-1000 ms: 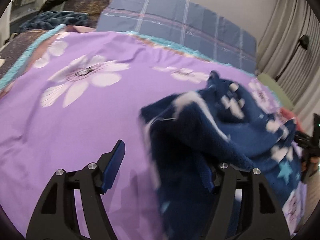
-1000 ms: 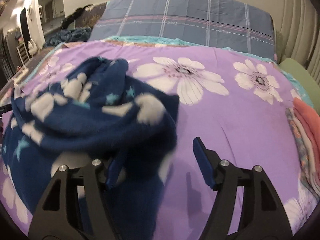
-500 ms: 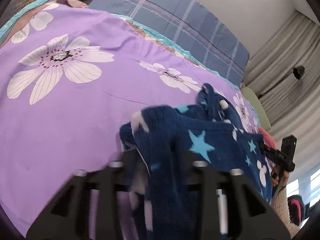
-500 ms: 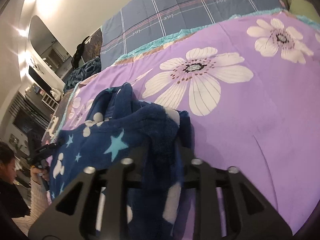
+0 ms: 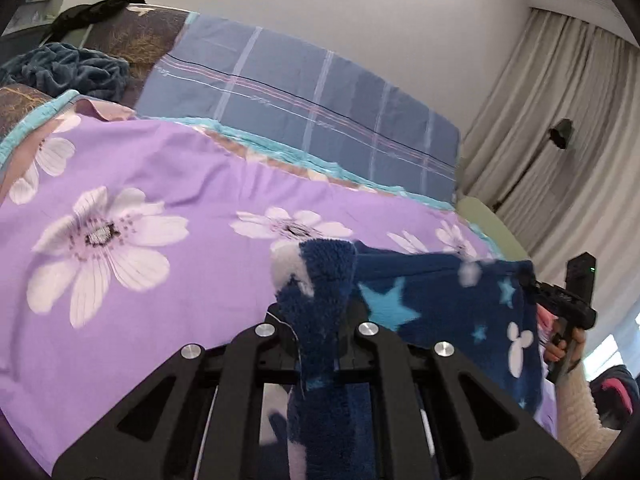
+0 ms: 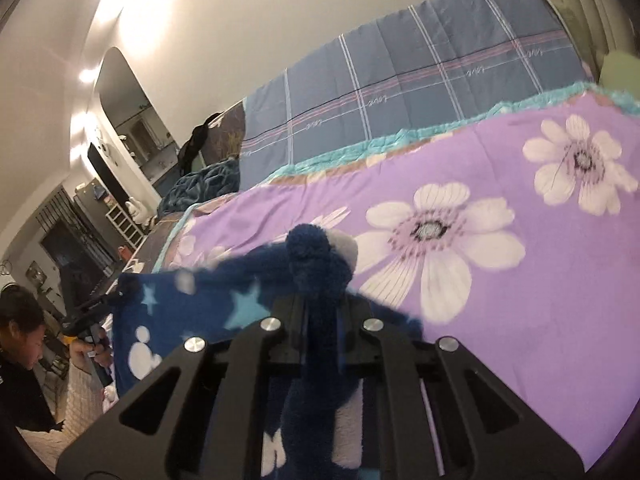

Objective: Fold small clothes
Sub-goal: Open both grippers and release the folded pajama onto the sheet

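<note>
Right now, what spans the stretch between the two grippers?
The blue fleece garment, pulled taut from the left gripper to the right gripper; both wrist views show it.

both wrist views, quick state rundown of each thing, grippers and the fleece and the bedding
left gripper: shut on the blue fleece garment
right gripper: shut on the blue fleece garment
blue fleece garment: lifted, stretched between the two grippers, unfolded
purple floral bedspread: spread over the bed, lightly wrinkled
plaid pillow: propped at the head of the bed
curtains: drawn

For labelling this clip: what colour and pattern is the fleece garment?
Fleece garment: dark navy with light blue stars and white mouse-head shapes, clearest in the left wrist view.
</note>
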